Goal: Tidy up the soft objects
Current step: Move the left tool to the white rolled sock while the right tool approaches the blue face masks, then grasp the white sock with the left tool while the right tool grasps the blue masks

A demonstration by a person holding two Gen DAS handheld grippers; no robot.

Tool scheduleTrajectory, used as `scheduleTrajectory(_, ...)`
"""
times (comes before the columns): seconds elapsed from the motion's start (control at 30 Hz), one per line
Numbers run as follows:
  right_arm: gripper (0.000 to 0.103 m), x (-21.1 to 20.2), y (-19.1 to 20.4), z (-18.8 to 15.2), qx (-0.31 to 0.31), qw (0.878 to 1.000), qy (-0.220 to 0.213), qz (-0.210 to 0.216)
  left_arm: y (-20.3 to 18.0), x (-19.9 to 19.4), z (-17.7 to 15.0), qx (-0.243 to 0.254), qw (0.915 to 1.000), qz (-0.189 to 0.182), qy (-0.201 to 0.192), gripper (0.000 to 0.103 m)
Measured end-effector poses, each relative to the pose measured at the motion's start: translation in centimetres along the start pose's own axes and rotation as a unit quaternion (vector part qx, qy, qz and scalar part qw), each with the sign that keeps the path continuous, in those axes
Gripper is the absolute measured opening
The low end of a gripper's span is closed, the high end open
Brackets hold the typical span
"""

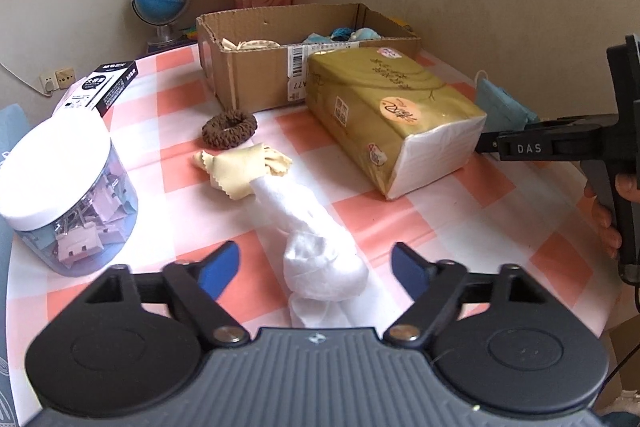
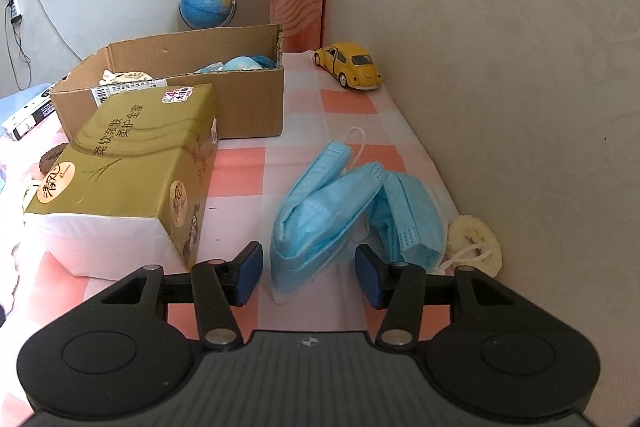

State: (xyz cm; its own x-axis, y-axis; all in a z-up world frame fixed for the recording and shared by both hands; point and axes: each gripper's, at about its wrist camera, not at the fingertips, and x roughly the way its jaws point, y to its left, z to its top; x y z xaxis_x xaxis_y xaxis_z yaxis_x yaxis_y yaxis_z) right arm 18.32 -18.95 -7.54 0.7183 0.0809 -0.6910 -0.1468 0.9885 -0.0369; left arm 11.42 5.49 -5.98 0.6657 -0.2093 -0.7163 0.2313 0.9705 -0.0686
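Soft objects lie scattered on the checked table (image 1: 460,227), w/ both grippers poised over separate pieces. Left gripper (image 1: 314,269), jaws spread wide and gripping nothing, straddles a twisted white cloth (image 1: 320,259) that runs away from the camera to touch a yellow cloth (image 1: 240,171); a brown scrunchie (image 1: 229,129) sits just beyond. Right gripper (image 2: 310,273), jaws likewise parted and empty, brackets the near end of a crumpled blue face mask (image 2: 320,215); a cream scrunchie (image 2: 476,239) rests beside it, against the wall.

Handling, by the look of it: all featherweight, limp, no risk of breakage. White cloth prob. best pinched at its thick knotted bulge between the jaws; grabbed at one end it would likely dangle and drag. Mask is thin, pleated, springy; a pinch across the folded layers near the front edge seems safer than the ear loops, which could snag. The tissue pack (image 1: 394,119), bulky but squashy, stands between the two work zones and may need a wide grip.

Containers: an open cardboard box (image 1: 256,75) at the table's back already holds a pale cloth item and some blue ones, partly hidden by its wall. A lidded clear jar (image 1: 68,195) at left holds binder clips, not soft goods.
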Motion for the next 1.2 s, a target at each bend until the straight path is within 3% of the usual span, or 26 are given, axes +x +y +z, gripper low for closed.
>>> scheduleTrajectory(0.13, 0.056, -0.2, 0.0, 0.3, 0.001, 1.0, -0.008, 0.001, -0.1, 0.4, 0.0, -0.002, 0.9999, -0.009, 0.007, 0.055)
scheduleTrajectory(0.47, 0.056, -0.1, -0.1, 1.5, 0.005, 1.0, -0.024, -0.012, -0.3, 1.0, 0.1, -0.002, 0.9999, -0.009, 0.007, 0.054)
scheduleTrajectory(0.6, 0.043, -0.7, -0.3, 1.4, 0.009, 0.999, -0.032, -0.009, -0.2, 0.9, 0.1, 0.0, 0.9999, -0.012, 0.008, 0.044)
scheduleTrajectory(0.7, 0.032, -0.9, -0.5, 1.4, 0.007, 1.0, -0.029, -0.007, 0.0, 0.9, 0.3, 0.003, 0.9998, -0.018, 0.011, 0.042)
scheduleTrajectory(0.8, 0.029, -1.4, -0.8, 1.5, 0.009, 1.0, -0.028, -0.001, 0.0, 0.8, 0.4, 0.01, 0.9997, -0.017, 0.011, 0.041)
scheduleTrajectory(1.2, 0.028, -4.6, -1.2, 2.3, 0.002, 0.999, -0.036, 0.03, 0.1, -1.0, 1.1, 0.043, 0.998, -0.042, 0.022, 0.041)
